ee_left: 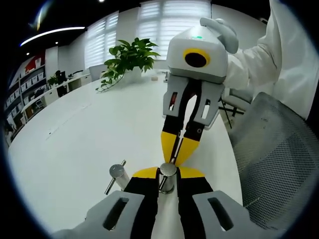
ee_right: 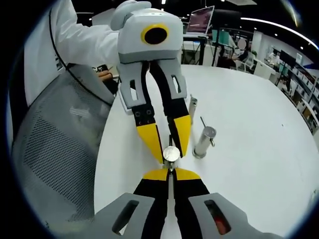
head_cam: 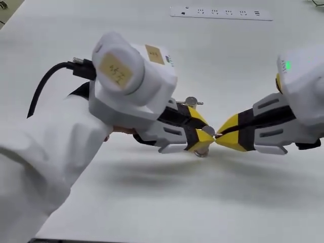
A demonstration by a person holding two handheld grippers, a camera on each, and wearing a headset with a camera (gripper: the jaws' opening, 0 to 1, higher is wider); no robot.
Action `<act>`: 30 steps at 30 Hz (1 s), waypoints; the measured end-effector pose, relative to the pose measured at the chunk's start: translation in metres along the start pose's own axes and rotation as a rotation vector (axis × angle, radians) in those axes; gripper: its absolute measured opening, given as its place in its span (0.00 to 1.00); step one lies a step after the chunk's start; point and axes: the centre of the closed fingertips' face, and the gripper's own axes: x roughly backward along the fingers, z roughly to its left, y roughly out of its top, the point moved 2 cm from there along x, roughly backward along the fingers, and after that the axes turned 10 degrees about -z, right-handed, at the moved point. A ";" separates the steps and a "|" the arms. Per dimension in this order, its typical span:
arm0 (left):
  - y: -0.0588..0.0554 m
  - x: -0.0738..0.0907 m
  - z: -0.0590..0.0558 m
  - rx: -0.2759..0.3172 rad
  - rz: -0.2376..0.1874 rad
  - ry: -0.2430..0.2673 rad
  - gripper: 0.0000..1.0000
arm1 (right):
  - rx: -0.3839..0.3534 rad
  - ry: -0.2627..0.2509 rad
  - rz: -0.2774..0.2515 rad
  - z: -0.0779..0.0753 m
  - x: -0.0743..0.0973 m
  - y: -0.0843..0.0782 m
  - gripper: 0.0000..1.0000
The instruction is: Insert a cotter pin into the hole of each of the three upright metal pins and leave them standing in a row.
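Left tool (head_cam: pixel 205 139): its jaws are being pressed against both sides of the held metal pin (ee_left: pixel 168 175), which is being steadied upright on the counter (head_cam: pixel 152 202).
Right tool (ee_right: pixel 171 174): its jaws are being squeezed almost fully together on a thin cotter pin (head_cam: pixel 216 135). Little more than a sliver of wire is being shown between the yellow tips.
Tools to each other: the two are being brought tip to tip, with the held metal pin between them.
Cotter pin: it is being aimed from the right tool's tips at the upper part of the held metal pin. Whether it is entering the hole yet cannot be told.
Second metal pin (ee_right: pixel 204 142): it is being left standing just beside the left tool's jaws, apart from them. A fitted cotter pin (ee_left: pixel 109 186) is being carried crosswise through it.
Third metal pin (ee_right: pixel 193 107): it is being partly hidden behind a jaw of the left tool, on the far side from the right tool. Whether a cotter pin is fitted in it cannot be told.
Done, as judged: one metal pin is being counted as finished.
In hand, as judged: the insertion into the held metal pin is being worked.
Left, as judged: that cotter pin is to be seated, the third metal pin checked or fitted, and all three stood in a row.
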 end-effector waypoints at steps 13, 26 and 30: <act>0.000 -0.002 -0.001 -0.004 0.012 -0.001 0.10 | 0.002 0.015 -0.011 -0.001 -0.002 -0.001 0.00; -0.012 0.009 -0.005 -0.008 0.035 0.037 0.38 | -0.017 -0.044 -0.036 0.000 -0.004 -0.001 0.17; -0.016 0.018 -0.011 0.014 0.034 0.055 0.45 | -0.034 -0.046 -0.061 0.003 -0.005 0.005 0.17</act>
